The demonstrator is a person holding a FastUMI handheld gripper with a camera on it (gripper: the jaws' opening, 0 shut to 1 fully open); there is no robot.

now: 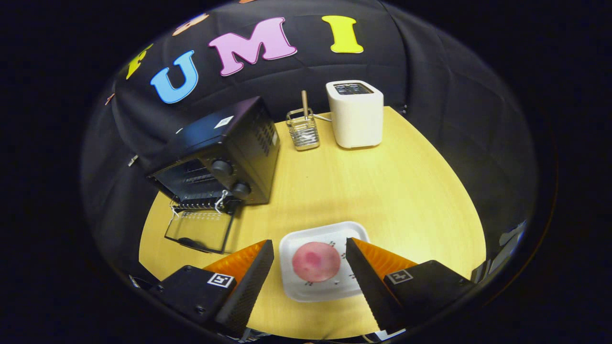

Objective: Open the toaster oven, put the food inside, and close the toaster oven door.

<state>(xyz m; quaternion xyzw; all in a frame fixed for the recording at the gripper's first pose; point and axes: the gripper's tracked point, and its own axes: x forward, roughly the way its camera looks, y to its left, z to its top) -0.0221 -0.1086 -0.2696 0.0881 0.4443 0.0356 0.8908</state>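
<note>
A black toaster oven [224,153] stands on the wooden table at the left, beyond my fingers. Its glass door [201,231] hangs fully open and lies flat on the table in front of it, showing the wire rack inside. A round pink slice of food [315,262] lies on a white square plate [313,289] between my two fingers. My gripper [310,248] is open above the plate, one finger on each side of the food, touching nothing that I can see.
A white pop-up toaster [355,113] stands at the back of the table. Beside it is a small wire basket [303,130] with a wooden stick in it. Bare yellow tabletop [382,191] stretches between the plate and the back.
</note>
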